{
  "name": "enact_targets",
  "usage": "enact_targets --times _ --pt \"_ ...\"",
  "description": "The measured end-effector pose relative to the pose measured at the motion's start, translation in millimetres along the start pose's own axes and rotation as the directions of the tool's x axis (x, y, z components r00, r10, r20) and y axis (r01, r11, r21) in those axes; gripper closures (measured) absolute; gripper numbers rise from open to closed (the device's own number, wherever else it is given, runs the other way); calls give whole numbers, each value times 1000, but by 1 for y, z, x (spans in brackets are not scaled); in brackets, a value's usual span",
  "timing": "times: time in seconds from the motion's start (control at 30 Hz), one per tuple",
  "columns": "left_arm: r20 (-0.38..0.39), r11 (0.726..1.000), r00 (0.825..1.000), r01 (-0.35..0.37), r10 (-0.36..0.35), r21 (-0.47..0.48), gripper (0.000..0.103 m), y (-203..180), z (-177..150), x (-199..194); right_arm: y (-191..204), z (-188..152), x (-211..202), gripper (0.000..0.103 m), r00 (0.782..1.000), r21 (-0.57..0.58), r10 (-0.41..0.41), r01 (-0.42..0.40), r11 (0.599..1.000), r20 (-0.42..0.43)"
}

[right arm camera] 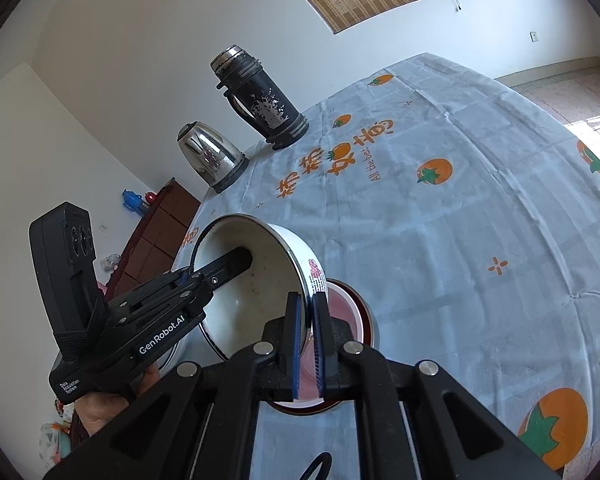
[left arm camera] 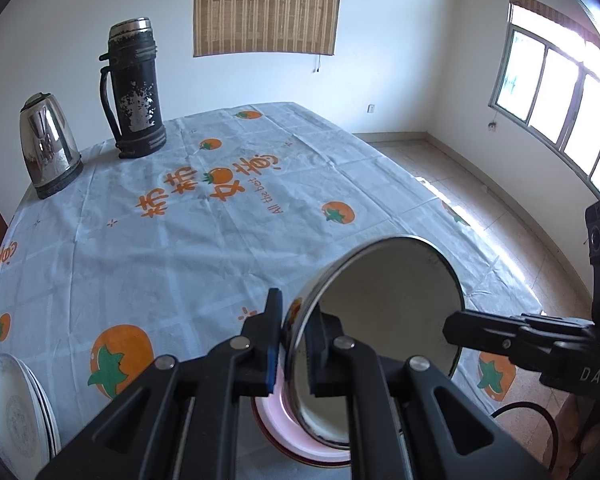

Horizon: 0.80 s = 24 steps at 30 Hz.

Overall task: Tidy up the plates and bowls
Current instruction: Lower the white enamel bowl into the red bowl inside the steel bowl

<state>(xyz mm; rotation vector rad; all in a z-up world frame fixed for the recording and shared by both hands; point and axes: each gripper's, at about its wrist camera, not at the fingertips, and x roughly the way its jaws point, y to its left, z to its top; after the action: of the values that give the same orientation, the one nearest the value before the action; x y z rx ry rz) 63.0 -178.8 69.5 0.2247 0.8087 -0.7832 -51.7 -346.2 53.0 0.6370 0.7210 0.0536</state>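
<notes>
A white enamel bowl [left arm camera: 384, 292] with a dark metal rim hangs tilted above the table, held from two sides. My left gripper [left arm camera: 298, 306] is shut on its near rim. My right gripper [left arm camera: 451, 326] pinches the opposite rim. In the right wrist view the bowl [right arm camera: 260, 292] shows a red print on its outer wall, with my right gripper [right arm camera: 306, 299] shut on that wall and my left gripper [right arm camera: 245, 258] reaching inside. Below sits a pink bowl [right arm camera: 350, 312] with a dark red rim [left arm camera: 274, 420]. A stack of patterned white plates [left arm camera: 12, 408] lies at the lower left.
The table wears a pale blue cloth [left arm camera: 204, 248] printed with orange persimmons. A steel kettle [left arm camera: 48, 148] and a tall black thermos [left arm camera: 134, 88] stand at its far left. The table edge [left arm camera: 480, 232] drops to tiled floor on the right. A brown cabinet [right arm camera: 152, 236] stands beyond.
</notes>
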Motion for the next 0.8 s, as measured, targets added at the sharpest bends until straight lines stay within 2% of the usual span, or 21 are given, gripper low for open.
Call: enact_targets --times 0.4,0.8 --pt "-60 1000 998 -14 13 -10 95 -5 -27 10 -11 -20 11 96 994 30 -27 30 999 -102" --pt "-101 999 995 -21 18 -30 94 -4 -38 18 -8 -26 16 96 988 13 -58 61 998 -144"
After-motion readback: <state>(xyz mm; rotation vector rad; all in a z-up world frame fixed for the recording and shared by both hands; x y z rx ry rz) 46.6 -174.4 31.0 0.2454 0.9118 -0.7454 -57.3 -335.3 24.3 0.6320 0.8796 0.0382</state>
